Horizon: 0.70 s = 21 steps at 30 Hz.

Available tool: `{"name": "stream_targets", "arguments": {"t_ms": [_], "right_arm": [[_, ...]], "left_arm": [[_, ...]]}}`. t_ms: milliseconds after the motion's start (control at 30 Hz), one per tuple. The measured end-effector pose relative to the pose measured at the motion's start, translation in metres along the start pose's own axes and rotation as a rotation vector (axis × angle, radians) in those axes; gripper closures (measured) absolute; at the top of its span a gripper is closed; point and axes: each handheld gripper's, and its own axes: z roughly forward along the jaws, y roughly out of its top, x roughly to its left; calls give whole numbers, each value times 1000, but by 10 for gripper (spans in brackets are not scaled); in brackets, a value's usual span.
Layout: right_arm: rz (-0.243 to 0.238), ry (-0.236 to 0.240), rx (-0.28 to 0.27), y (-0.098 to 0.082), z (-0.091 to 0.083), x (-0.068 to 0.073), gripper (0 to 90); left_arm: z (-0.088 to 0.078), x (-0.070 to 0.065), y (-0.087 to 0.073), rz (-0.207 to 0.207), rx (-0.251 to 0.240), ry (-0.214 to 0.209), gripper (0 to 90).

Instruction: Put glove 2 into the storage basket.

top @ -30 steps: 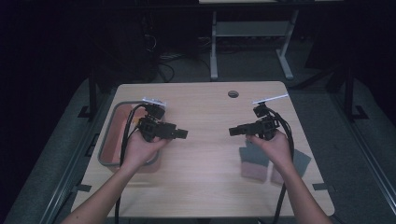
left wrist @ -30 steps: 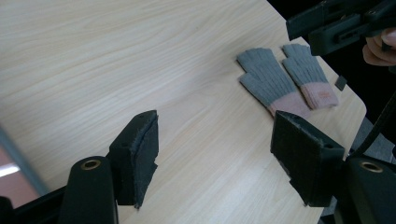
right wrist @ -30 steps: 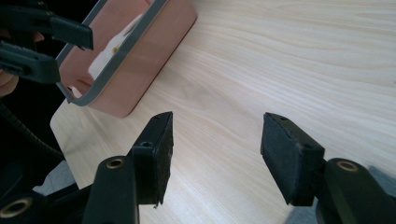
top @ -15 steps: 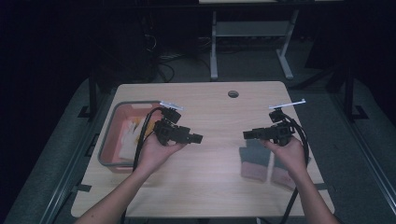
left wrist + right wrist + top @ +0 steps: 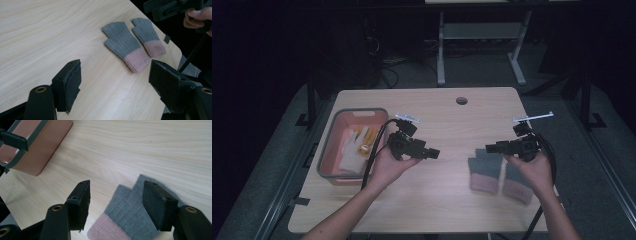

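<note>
Tabletop (image 5: 432, 200) of pale wood carries everything, and the person's forearms come in from its near edge. Pink bin (image 5: 326, 165) sits at the left side, with a white glove (image 5: 348, 152) and some yellow items inside, seemingly a place for sorted things. Grey-and-pink gloves (image 5: 497, 175) lie flat as a pair just beside each other near the right edge, cuffs toward the person, likely the next things to be picked up. The right gripper (image 5: 116, 202) hovers just above one glove, while the left gripper (image 5: 115, 82) points at the pair from farther off. Both jaws have just been opening and stand wide with nothing between them.
</note>
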Motion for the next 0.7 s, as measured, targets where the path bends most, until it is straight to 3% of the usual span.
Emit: {"name": "stream_targets", "arguments": {"t_ms": [700], "right_arm": [[-38,-123,47,-28,-4,-14,361]], "left_arm": [[26,-18,-10,32,7,-34,252]]}}
